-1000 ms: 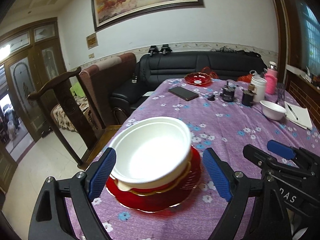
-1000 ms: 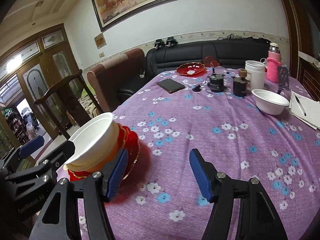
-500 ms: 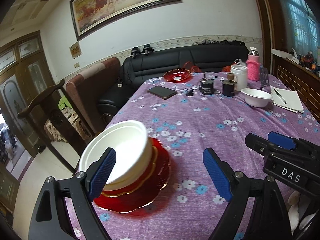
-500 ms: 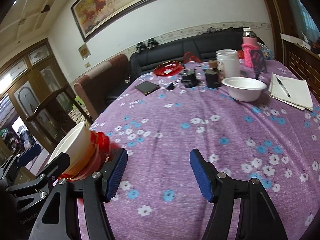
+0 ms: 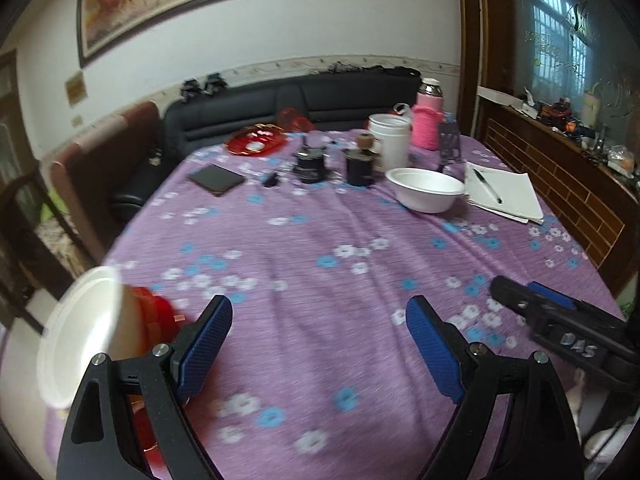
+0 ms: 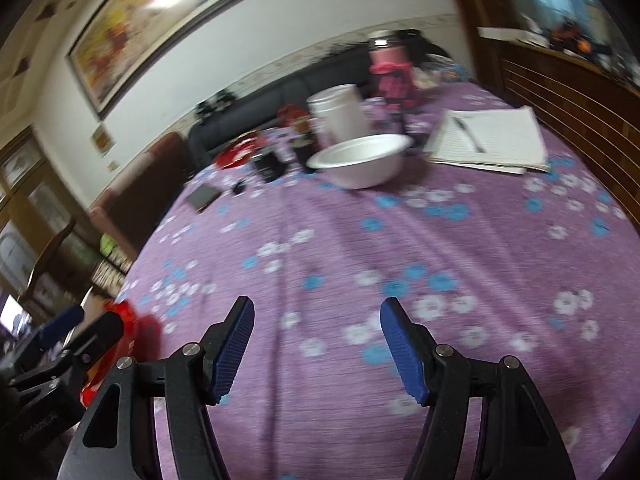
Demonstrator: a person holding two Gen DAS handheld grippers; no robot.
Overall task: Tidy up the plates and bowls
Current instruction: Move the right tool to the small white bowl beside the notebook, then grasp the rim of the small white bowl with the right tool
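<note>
Stack (image 5: 92,328) now leftward, bowl (image 5: 426,190) apparently ahead

- Tablecloth (image 5: 320,280): purple, with white and blue flowers.
- Bowl (image 5: 426,190) beyond the tablecloth's middle: plain white.
- Plate (image 5: 256,142) at the tablecloth's far edge: red.
- Flask (image 5: 428,126) behind the bowl: pink.
- Gripper pads (image 5: 206,354): blue.

Left gripper (image 5: 318,338) empty — white bowl (image 5: 426,189) far.

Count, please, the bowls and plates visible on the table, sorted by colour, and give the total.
White bowls: 2, one on the stack near the table edge, one by the notebook.
Red plates: 2 at least, one far by the sofa, one under the stacked bowl; the stack is blurred.
Total: 4.
</note>
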